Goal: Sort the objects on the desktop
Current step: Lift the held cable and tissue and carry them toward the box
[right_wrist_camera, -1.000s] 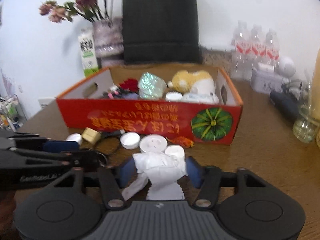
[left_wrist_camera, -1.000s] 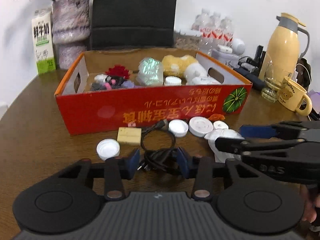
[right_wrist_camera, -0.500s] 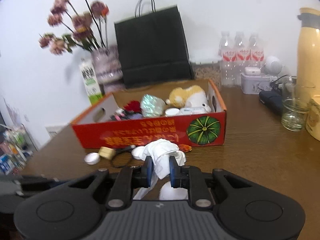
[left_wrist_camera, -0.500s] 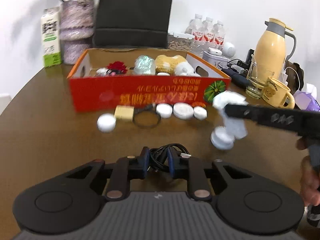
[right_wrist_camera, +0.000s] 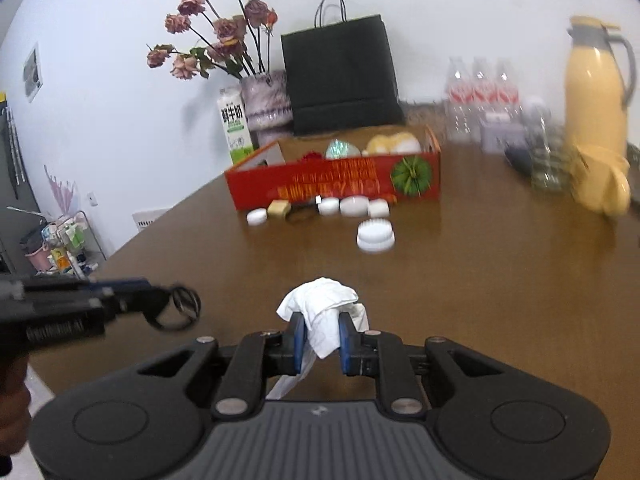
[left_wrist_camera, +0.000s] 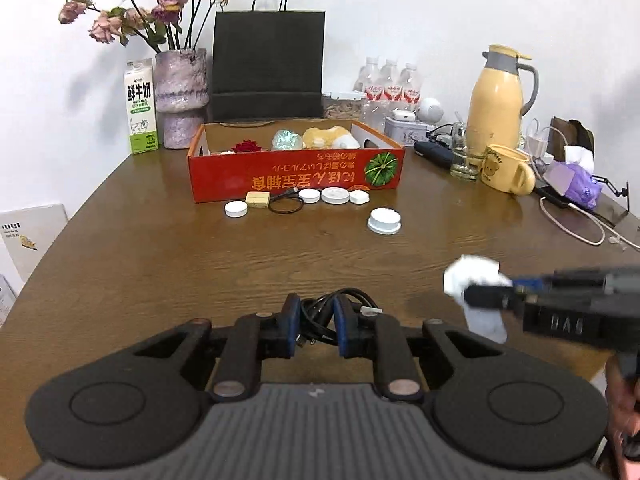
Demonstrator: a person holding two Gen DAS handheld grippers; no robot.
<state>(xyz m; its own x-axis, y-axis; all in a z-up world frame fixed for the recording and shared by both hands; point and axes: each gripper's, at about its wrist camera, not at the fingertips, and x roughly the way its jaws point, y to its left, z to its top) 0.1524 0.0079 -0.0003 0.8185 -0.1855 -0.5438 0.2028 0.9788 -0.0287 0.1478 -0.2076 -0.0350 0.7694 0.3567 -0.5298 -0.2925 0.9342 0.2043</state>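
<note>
My left gripper (left_wrist_camera: 316,324) is shut on a coiled black cable (left_wrist_camera: 320,310), held above the near part of the wooden table (left_wrist_camera: 160,264). In the right wrist view that cable (right_wrist_camera: 180,308) hangs from the left gripper at the left edge. My right gripper (right_wrist_camera: 322,338) is shut on a crumpled white tissue (right_wrist_camera: 322,314); the same tissue (left_wrist_camera: 474,280) shows at the right of the left wrist view. Far ahead stands the red cardboard box (left_wrist_camera: 296,178) holding a plush toy and other small things. Several white lids (left_wrist_camera: 334,195), a small tan box (left_wrist_camera: 257,199), a second cable loop (left_wrist_camera: 285,204) and a ribbed white cap (left_wrist_camera: 384,221) lie before it.
Behind the box stand a black paper bag (left_wrist_camera: 267,64), a vase of dried roses (left_wrist_camera: 181,96) and a milk carton (left_wrist_camera: 141,108). To the right are water bottles (left_wrist_camera: 390,92), a yellow thermos jug (left_wrist_camera: 498,100), a glass (left_wrist_camera: 464,158), a yellow mug (left_wrist_camera: 506,168), cables and a purple pack (left_wrist_camera: 576,180).
Both grippers closed, the left on the black cable and the right on the white tissue, then drew back from the box toward the near edge, lifting their loads.
</note>
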